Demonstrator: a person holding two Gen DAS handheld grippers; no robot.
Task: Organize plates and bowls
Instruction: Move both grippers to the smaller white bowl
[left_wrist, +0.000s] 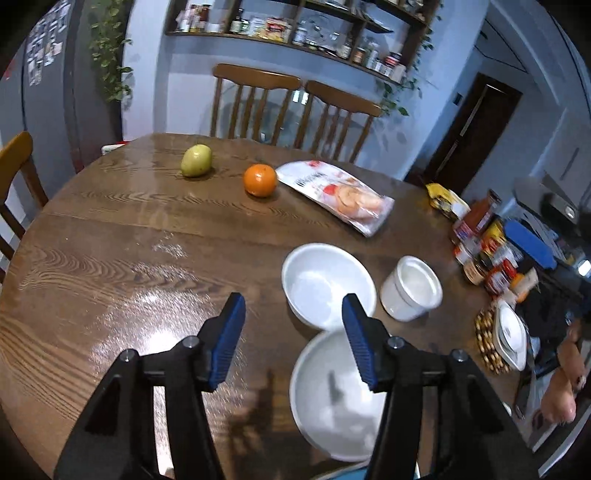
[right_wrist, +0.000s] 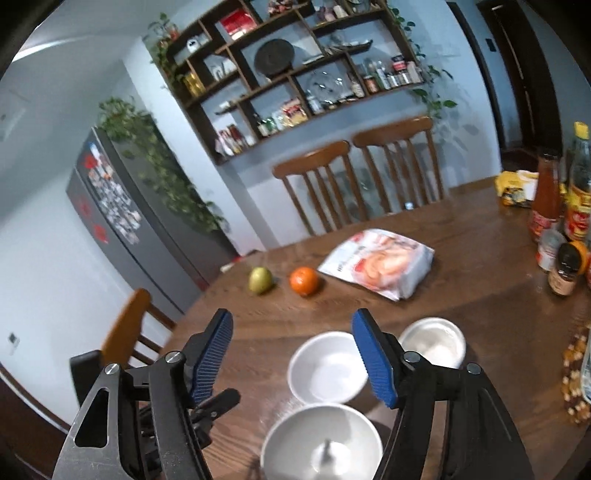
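Three white dishes sit close together on the round wooden table (left_wrist: 129, 240). A shallow bowl (left_wrist: 325, 284) lies in the middle, a small ribbed pot (left_wrist: 412, 288) stands to its right, and a wider bowl (left_wrist: 325, 406) is nearest to me. My left gripper (left_wrist: 292, 297) hangs open above the table, its right finger overlapping both bowls, with nothing between its blue pads. In the right wrist view the same shallow bowl (right_wrist: 325, 369), pot (right_wrist: 434, 341) and near bowl (right_wrist: 295, 443) show below my right gripper (right_wrist: 291, 314), which is also open and empty.
A pear (left_wrist: 195, 160), an orange (left_wrist: 259, 180) and a snack bag (left_wrist: 340, 192) lie further back. Jars and bottles (left_wrist: 480, 240) crowd the right edge beside a patterned dish (left_wrist: 511, 332). Chairs (left_wrist: 295, 107) stand behind the table. A person's hand (left_wrist: 565, 369) shows at the right.
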